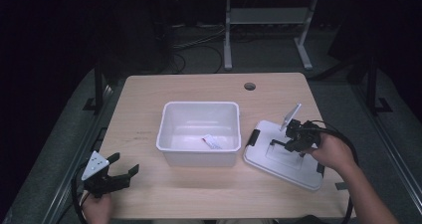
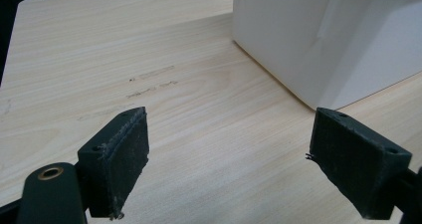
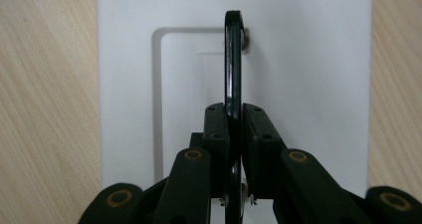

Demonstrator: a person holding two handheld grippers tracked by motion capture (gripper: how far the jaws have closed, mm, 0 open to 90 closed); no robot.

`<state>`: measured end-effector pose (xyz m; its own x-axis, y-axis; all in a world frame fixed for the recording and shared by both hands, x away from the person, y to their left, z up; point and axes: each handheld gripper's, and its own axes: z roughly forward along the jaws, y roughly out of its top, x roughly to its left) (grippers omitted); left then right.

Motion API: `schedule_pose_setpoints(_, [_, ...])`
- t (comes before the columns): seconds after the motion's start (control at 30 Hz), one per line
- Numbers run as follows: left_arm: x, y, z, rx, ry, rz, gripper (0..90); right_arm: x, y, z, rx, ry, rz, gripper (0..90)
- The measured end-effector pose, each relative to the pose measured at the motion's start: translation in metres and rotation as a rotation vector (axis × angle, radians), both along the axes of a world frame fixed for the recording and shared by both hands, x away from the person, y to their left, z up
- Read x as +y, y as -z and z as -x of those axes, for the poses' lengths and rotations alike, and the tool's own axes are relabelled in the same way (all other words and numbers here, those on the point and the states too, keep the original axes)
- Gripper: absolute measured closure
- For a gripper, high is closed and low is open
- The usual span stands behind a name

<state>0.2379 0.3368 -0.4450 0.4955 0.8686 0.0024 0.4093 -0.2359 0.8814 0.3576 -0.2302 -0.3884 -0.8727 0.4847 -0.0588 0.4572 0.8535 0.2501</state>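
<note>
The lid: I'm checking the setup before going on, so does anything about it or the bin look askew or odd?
The lid lies off the bin, skewed on the table. The right gripper is shut on its black handle. A small packet sits inside. Nothing looks damaged or spilled.

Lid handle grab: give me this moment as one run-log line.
right gripper shut on lid handle | lid flat on table, right of bin | left gripper open, idle
</note>
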Motion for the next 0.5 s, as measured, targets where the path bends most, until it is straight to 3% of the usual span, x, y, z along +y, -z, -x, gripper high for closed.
schedule_pose_setpoints(0.5, [0.0005, 0.0003, 0.0, 0.0, -0.003, 0.005, 15.1, -0.0006, -0.0023, -0.0074, 0.013, -0.013, 0.021, 84.0])
